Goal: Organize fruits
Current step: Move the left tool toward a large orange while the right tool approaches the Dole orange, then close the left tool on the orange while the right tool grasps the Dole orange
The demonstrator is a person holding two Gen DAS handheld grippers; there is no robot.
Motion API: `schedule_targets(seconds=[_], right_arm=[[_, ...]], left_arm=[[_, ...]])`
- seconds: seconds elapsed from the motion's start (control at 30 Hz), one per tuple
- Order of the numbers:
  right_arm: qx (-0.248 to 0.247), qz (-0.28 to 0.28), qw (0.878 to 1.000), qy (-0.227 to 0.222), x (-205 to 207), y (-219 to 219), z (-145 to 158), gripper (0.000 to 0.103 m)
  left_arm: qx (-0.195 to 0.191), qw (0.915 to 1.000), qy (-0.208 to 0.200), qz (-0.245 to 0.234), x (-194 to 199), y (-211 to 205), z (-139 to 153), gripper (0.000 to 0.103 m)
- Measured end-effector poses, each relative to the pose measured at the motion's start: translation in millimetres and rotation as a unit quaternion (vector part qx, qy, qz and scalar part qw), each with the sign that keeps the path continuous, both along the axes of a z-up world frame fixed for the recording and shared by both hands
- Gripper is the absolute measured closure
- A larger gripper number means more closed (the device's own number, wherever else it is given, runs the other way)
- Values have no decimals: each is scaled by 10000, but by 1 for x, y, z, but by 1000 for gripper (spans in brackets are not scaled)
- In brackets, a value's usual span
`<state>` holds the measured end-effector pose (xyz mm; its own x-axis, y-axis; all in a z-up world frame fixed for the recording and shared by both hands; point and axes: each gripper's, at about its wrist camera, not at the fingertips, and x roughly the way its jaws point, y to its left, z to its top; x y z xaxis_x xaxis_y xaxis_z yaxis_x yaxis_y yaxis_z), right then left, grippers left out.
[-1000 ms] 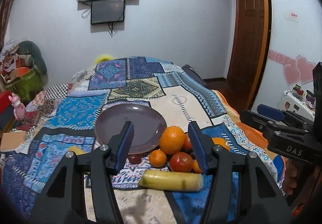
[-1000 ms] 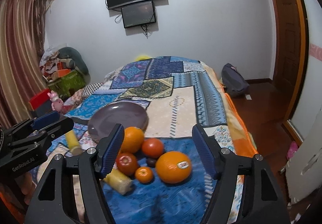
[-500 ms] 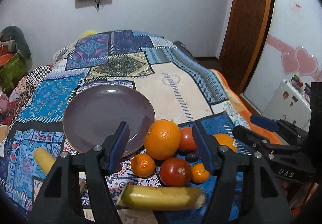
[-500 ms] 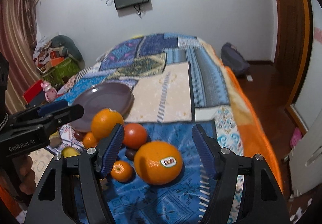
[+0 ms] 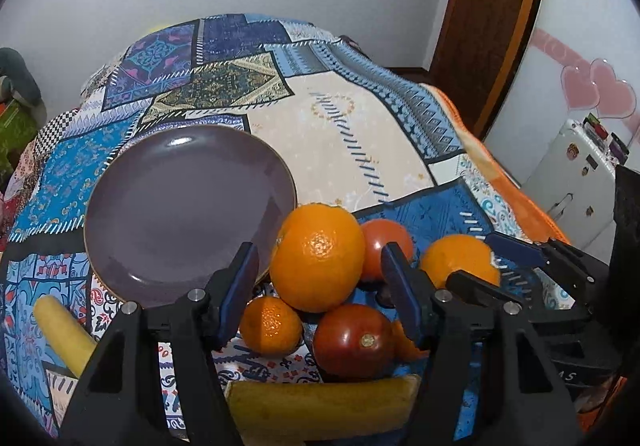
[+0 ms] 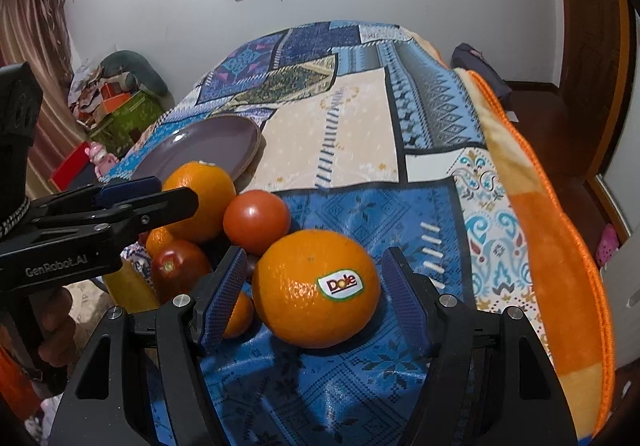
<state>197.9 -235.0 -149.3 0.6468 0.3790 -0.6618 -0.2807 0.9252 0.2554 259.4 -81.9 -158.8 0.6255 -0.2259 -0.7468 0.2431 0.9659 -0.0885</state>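
Note:
A pile of fruit lies on a patchwork bedspread beside an empty purple plate (image 5: 180, 205). My left gripper (image 5: 320, 282) is open, its jaws on either side of a large orange (image 5: 318, 256). Around it lie a small mandarin (image 5: 270, 326), two tomatoes (image 5: 354, 340) and a banana piece (image 5: 320, 400). My right gripper (image 6: 314, 292) is open around a second large orange with a Dole sticker (image 6: 316, 288). The left gripper also shows in the right wrist view (image 6: 132, 197), and the plate (image 6: 204, 145) lies behind it.
Another banana piece (image 5: 64, 334) lies left of the pile. The bed's orange edge (image 6: 560, 246) drops off to the right. A white cabinet (image 5: 576, 169) and a wooden door (image 5: 492, 25) stand right; clutter (image 6: 116, 101) is piled left of the bed.
Both grippers have moved down and forward to the fruit pile. Each now has a large orange between its open jaws.

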Motion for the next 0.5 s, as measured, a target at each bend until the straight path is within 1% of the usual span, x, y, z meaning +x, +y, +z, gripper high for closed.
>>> schedule_targets(seconds=[0.1, 0.17, 0.4, 0.5], right_arm=[[44, 35, 9999, 91, 2, 0, -4, 36], [85, 28, 9999, 94, 2, -2, -5, 35], [41, 74, 9998, 179, 1, -1, -10, 31], [91, 115, 9993, 342, 5, 0, -17, 31]], left_arm=[[-29, 9999, 162, 17, 5, 0, -7, 47], [-75, 9996, 254, 16, 8, 0, -11, 48], [131, 9997, 209, -9, 10, -7, -17, 48], [182, 9996, 209, -14, 11, -8, -18, 48]])
